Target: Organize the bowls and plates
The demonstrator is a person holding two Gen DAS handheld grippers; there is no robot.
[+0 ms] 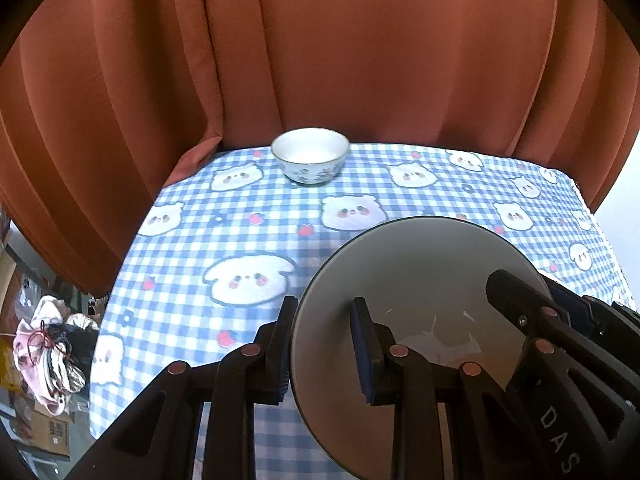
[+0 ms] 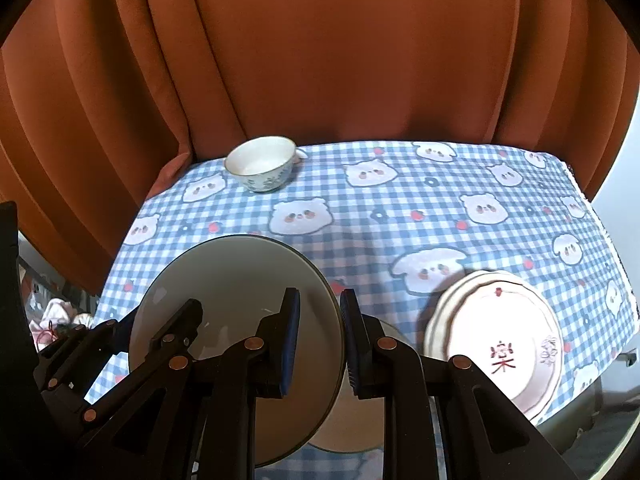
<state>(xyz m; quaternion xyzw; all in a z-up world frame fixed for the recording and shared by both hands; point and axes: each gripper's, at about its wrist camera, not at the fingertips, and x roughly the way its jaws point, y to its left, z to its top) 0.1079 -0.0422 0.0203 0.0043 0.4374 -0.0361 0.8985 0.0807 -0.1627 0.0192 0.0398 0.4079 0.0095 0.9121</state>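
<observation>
Two grippers (image 1: 324,352) (image 2: 320,348) astride round, smooth bowl (image 2: 224,280)

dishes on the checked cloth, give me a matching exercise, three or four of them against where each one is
Things:
1. grey bowl
2. floral bowl
3. pink plates
4. white dish

Places:
A. far edge of the tablecloth, by the curtain
B. stacked at the near right
C. between both grippers, one finger of each inside its rim
D. mostly hidden beneath the grey bowl

Pairs: 1-C, 2-A, 3-B, 4-D
</observation>
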